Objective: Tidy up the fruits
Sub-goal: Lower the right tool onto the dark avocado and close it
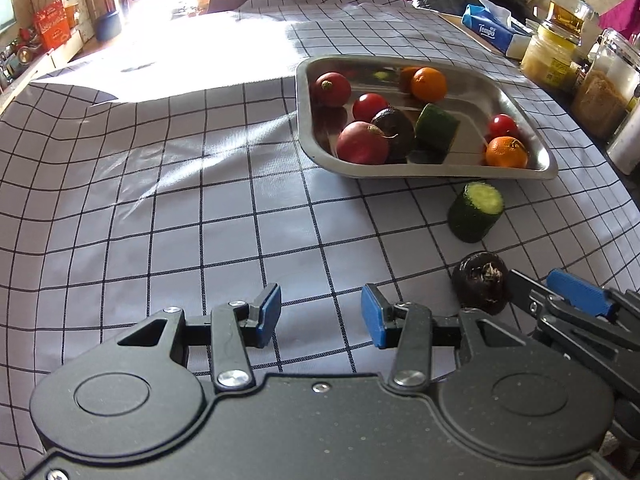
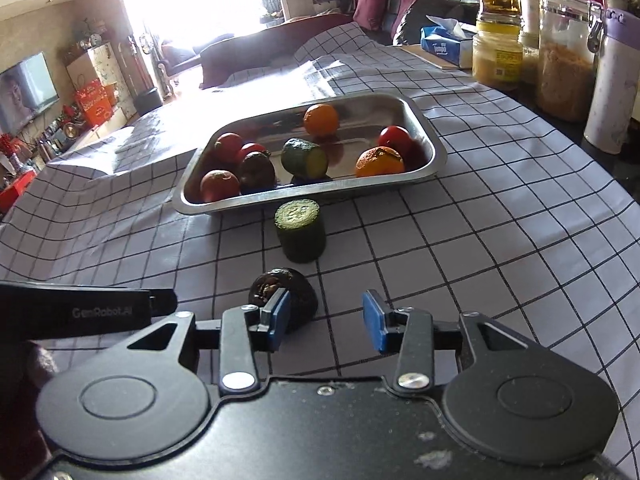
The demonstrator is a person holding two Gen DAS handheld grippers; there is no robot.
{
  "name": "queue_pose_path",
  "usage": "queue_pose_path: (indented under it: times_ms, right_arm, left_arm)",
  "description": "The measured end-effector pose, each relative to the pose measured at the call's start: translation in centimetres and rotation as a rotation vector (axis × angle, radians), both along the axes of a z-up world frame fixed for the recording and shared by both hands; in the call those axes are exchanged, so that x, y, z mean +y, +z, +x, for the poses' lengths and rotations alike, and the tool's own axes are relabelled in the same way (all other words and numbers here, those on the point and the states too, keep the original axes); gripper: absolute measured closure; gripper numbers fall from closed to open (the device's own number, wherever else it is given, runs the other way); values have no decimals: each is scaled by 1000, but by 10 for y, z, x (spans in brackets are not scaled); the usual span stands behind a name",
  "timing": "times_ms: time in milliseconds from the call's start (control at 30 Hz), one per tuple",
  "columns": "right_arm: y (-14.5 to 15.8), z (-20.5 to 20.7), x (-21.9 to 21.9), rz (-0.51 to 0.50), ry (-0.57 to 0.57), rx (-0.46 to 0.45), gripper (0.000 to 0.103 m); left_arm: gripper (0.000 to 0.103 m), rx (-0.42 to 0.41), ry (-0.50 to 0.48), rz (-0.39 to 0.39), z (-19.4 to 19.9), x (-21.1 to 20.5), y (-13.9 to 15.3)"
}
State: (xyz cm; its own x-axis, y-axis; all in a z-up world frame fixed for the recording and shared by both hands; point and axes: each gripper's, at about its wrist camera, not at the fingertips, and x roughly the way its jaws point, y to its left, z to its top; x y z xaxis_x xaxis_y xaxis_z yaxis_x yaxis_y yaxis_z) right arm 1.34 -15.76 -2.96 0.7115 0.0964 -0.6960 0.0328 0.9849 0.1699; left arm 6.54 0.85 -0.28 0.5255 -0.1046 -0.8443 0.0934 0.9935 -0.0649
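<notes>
Checked cloth fills the left half of the left wrist view, its squares bare and a bright glare washing out the upper left. Low in the centre, the left gripper has its blue pads spread with only cloth showing between them. To the upper right of centre stands a steel tray holding two oranges, red tomatoes, two radish-like red globes, a dark avocado and a cut cucumber piece. Just below the tray's near rim, on the cloth, a second cucumber chunk stands on end, cut face up. Below it, at lower right, a dark wrinkled fruit lies on the cloth, and the right gripper's blue-tipped finger reaches in from the right edge beside it

In the right wrist view, the black body of the left tool crosses the left edge. At lower centre the right gripper has its pads apart; the dark fruit sits behind the left pad, not gripped, with bare cloth in the gap. Above it stands the upright cucumber, then the tray. Jars and a tissue box line the upper right
</notes>
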Motion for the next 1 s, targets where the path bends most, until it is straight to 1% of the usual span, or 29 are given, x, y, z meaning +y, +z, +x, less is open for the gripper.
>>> queue_pose_path:
  times_ms: [300,400,667,1000]
  right_arm:
    - [0,-1,11,-104,-19,-64,50]
    - [-1,-1,11,-121,-15,-76,48]
    - [-5,-10,4,-90,11,-88,45]
    - [-8,-15,3,-24,30,-95,44]
  left_arm:
    - [51,16,-6,-2,1,-1,-4]
    - [51,15,-9,-2,0,-1,-4]
    - [51,15,-9,-8,0,0,-4]
    - [51,19,1,-14,1,2,-5]
